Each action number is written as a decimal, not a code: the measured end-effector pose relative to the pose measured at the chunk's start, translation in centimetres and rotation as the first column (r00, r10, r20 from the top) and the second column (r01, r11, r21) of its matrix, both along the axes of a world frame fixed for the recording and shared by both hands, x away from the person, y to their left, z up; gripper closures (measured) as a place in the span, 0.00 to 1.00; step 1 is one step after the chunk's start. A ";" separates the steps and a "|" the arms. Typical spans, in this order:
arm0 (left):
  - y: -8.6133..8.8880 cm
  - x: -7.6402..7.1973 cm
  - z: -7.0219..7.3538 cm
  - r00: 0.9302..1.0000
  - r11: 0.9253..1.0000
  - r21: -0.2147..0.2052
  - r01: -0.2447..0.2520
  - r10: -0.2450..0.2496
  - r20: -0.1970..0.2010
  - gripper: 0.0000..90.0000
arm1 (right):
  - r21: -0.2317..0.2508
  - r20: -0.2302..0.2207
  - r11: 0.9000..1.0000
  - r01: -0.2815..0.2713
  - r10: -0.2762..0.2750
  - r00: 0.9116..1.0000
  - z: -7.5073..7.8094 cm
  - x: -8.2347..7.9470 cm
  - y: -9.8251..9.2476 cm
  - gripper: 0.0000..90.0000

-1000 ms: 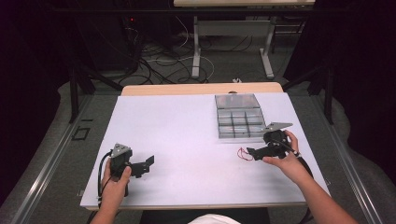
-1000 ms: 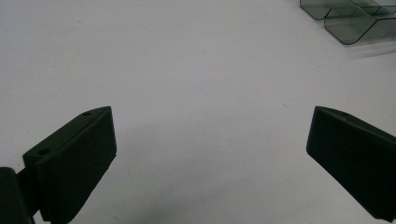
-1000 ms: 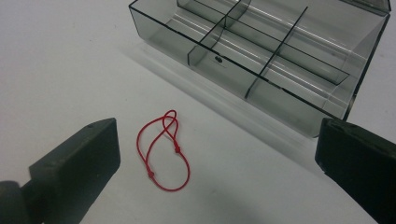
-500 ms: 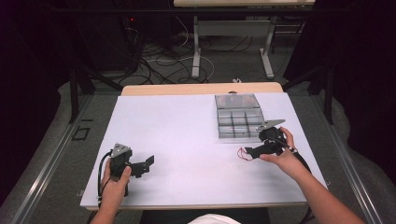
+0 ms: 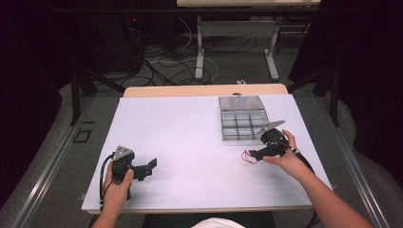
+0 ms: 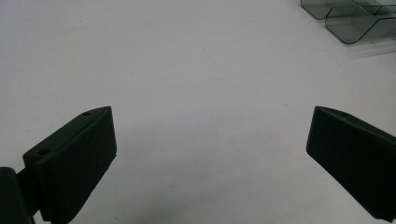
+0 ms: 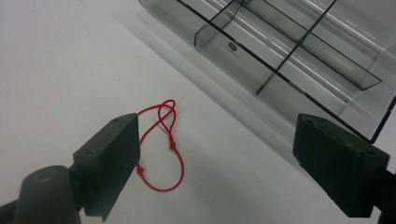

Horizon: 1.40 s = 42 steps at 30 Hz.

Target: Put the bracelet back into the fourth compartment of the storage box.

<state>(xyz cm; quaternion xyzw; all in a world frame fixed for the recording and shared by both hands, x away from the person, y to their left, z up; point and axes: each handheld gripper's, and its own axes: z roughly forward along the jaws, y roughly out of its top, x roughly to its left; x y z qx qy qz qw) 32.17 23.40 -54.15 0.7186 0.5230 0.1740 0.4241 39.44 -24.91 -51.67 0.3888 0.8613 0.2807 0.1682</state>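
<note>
Left hand-held gripper [image 5: 151, 166] rests low on desk [image 5: 190, 128], jaws wide apart, nothing between. Red string loop [image 7: 161, 144] lies on desk just beside clear compartment box [image 5: 242, 118] (near its front edge). Right hand-held gripper [image 5: 253, 154] over loop, jaws released, just been closing, string between them, pads not pressing.

— What is sitting in front of you?

— A white table top [image 5: 190, 142] is stretching out before me, and a wooden strip [image 5: 190, 90] is showing along its far edge.

— And beyond it?

— Black cables [image 5: 161, 57] are trailing across the grey floor [image 5: 237, 71]. Two pale table legs [image 5: 199, 52] are standing among them. A small red light [image 5: 135, 20] is glowing in the dark, off to my left.
</note>
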 end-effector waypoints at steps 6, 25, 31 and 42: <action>0.0 0.0 0.0 1.000 1.000 0.003 0.000 0.000 -0.001 0.02 | -0.022 -0.020 1.000 -0.006 0.006 1.000 -0.2 0.3 0.0 0.17; 0.0 0.0 -0.1 1.000 1.000 0.001 -0.002 0.002 -0.001 0.02 | -0.021 -0.081 0.996 -0.085 0.083 0.993 -1.0 0.1 1.3 0.31; 0.0 0.0 -0.1 1.000 1.000 0.002 -0.003 0.003 -0.001 0.02 | -0.024 -0.096 0.995 -0.093 0.091 0.991 -1.2 -0.1 1.6 0.35; 0.0 0.0 -0.1 1.000 1.000 0.005 -0.003 0.003 -0.006 0.03 | -0.053 -0.105 0.995 -0.087 0.081 0.991 -1.5 -0.5 2.3 0.42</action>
